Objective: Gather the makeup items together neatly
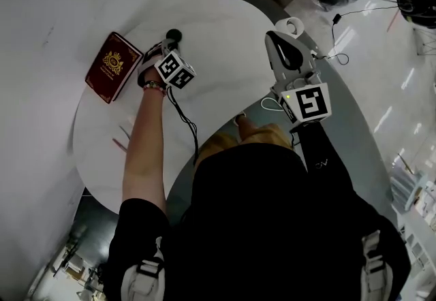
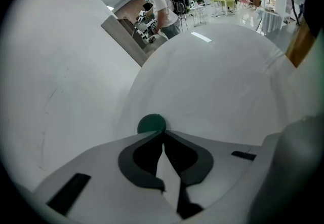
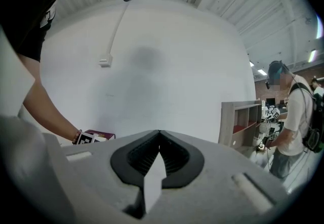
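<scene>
On the round white table (image 1: 225, 27), a dark green round item (image 1: 174, 35) lies at the tips of my left gripper (image 1: 168, 44). In the left gripper view the jaws stand closed, pinching the near edge of that green item (image 2: 151, 123) at the left gripper's (image 2: 162, 133) tips; most of the item is hidden. A dark red box with a gold emblem (image 1: 112, 67) lies just left of it, also showing as the red box (image 3: 99, 135). My right gripper (image 1: 283, 37) hovers over the table's right side, and the right gripper (image 3: 159, 134) is shut with nothing in it.
Thin pink sticks (image 1: 123, 137) lie near the table's left front edge. A black cable (image 1: 185, 118) trails from the left gripper. A white wall (image 1: 41, 34) curves close behind the table. A wooden shelf (image 3: 242, 121) and a person with a backpack (image 2: 164, 2) stand beyond.
</scene>
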A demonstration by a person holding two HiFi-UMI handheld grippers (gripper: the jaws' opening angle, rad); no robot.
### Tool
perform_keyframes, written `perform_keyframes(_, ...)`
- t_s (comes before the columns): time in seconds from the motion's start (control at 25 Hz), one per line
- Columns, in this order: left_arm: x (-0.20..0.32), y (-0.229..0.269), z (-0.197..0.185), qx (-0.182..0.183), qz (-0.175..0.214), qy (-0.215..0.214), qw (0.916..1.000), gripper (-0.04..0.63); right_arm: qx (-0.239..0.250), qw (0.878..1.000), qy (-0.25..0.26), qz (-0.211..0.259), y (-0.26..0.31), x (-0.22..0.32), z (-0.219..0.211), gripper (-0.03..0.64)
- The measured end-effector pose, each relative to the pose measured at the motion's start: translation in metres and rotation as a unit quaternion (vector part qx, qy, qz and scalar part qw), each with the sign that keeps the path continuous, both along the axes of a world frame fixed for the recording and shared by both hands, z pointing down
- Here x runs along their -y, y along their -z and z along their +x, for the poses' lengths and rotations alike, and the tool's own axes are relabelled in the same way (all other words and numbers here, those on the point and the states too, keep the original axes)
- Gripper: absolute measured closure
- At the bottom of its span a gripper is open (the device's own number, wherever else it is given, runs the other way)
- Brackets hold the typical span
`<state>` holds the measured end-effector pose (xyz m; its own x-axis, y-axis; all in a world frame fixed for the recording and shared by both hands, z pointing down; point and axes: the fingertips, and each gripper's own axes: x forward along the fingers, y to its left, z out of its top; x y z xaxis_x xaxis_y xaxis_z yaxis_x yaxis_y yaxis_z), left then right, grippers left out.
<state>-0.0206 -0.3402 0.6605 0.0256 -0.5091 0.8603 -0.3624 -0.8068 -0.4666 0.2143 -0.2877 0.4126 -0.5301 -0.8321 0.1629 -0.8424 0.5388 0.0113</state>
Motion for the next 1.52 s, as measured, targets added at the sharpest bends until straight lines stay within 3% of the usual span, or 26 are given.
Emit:
perform_keyframes(0.16, 0.003, 0.027, 0.005, -0.028, 0.036, 0.014, 0.9989, 0.578, 0.002, 1.000, 0.007, 0.000, 0.003, 0.001, -0.006, 0.612)
perform_keyframes(0.36, -0.013, 0.071, 0.003, -0.088, 0.071, 0.060, 0.9918, 0.578, 0.017, 1.000, 0.020, 0.012, 0.016, 0.003, -0.024, 0.612)
perform_keyframes(0.44, -0.022, 0.094, 0.001, -0.119, 0.091, 0.088, 0.9849, 0.578, 0.022, 0.999, 0.035, 0.019, 0.022, 0.002, -0.035, 0.612)
perform_keyframes(0.52, -0.032, 0.122, -0.002, -0.164, 0.113, 0.128, 0.9715, 0.578, 0.022, 0.998, 0.050, 0.019, 0.025, 0.000, -0.047, 0.612)
perform_keyframes(0.64, -0.049, 0.165, -0.013, -0.238, 0.154, 0.195, 0.9388, 0.578, 0.037, 0.995, 0.085, 0.033, 0.039, 0.000, -0.079, 0.612)
perform_keyframes(0.84, -0.081, 0.233, -0.046, -0.313, 0.248, 0.262, 0.8787, 0.578, 0.040, 0.985, 0.160, 0.044, 0.046, -0.012, -0.133, 0.612)
perform_keyframes(1.0, -0.116, 0.277, -0.078, -0.370, 0.321, 0.316, 0.8125, 0.578, 0.044, 0.974, 0.216, 0.057, 0.058, -0.025, -0.174, 0.612)
perform_keyframes(1.16, -0.161, 0.311, -0.109, -0.390, 0.391, 0.365, 0.7497, 0.578, 0.060, 0.958, 0.272, 0.070, 0.071, -0.045, -0.216, 0.612)
perform_keyframes(1.24, -0.180, 0.322, -0.118, -0.386, 0.419, 0.375, 0.7317, 0.578, 0.066, 0.950, 0.297, 0.073, 0.076, -0.056, -0.234, 0.612)
perform_keyframes(1.32, -0.196, 0.328, -0.125, -0.379, 0.439, 0.380, 0.7210, 0.578, 0.082, 0.941, 0.319, 0.077, 0.083, -0.066, -0.252, 0.612)
perform_keyframes(1.4, -0.207, 0.330, -0.134, -0.374, 0.450, 0.387, 0.7125, 0.578, 0.094, 0.934, 0.336, 0.081, 0.086, -0.073, -0.267, 0.612)
perform_keyframes(1.52, -0.219, 0.329, -0.148, -0.363, 0.453, 0.404, 0.7068, 0.578, 0.103, 0.926, 0.353, 0.083, 0.088, -0.081, -0.285, 0.612)
